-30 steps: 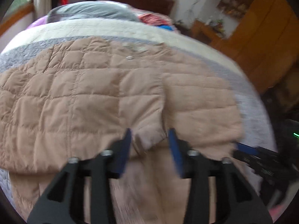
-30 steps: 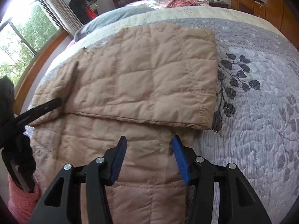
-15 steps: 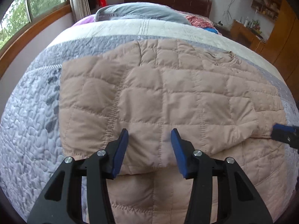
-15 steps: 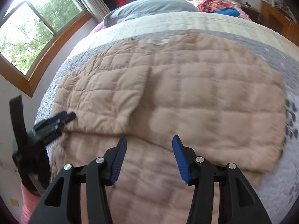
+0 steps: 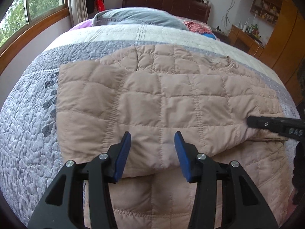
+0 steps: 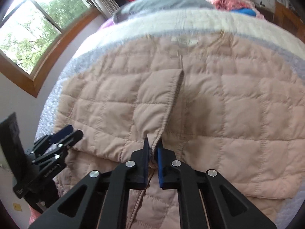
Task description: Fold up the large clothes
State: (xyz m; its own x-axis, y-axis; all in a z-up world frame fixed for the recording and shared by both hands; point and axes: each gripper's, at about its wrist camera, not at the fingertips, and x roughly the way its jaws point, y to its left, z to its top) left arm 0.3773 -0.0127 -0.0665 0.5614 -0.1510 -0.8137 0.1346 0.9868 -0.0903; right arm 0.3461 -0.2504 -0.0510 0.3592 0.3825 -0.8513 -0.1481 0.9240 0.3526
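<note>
Daylight from a wood-framed window (image 6: 34, 36) falls across a wide bed (image 5: 28, 126) whose grey quilted bedspread carries the whole job. Spread flat on it lies the task's garment, a large beige quilted jacket (image 5: 171, 103), collar toward the headboard and hem toward the person. Its sides are already folded in over the body, so a straight stitched edge runs down the middle of the right wrist view, probably to narrow the bulky piece before it is doubled over.

At the near end of that folded panel, the right gripper (image 6: 152, 148) is clenched on a bunched corner of the fabric (image 6: 152, 133); cloth shows pinched between the blue pads, and the panel puckers toward the grip. Holding it at the corner gives control of the whole flap, which I judge is meant to be drawn or laid flatter.

Beside it, the left gripper (image 5: 152, 152) hangs over the folded sleeve panel with its jaws parted and nothing between them; the fabric lies below them and I cannot tell whether the tips touch it. It seems placed to steady or take the matching edge.

Farther out, a grey pillow (image 5: 139, 17) rests near the dark headboard (image 5: 165, 2), with red and blue cloth beside it, and wooden cabinets (image 5: 282, 30) line the wall.
</note>
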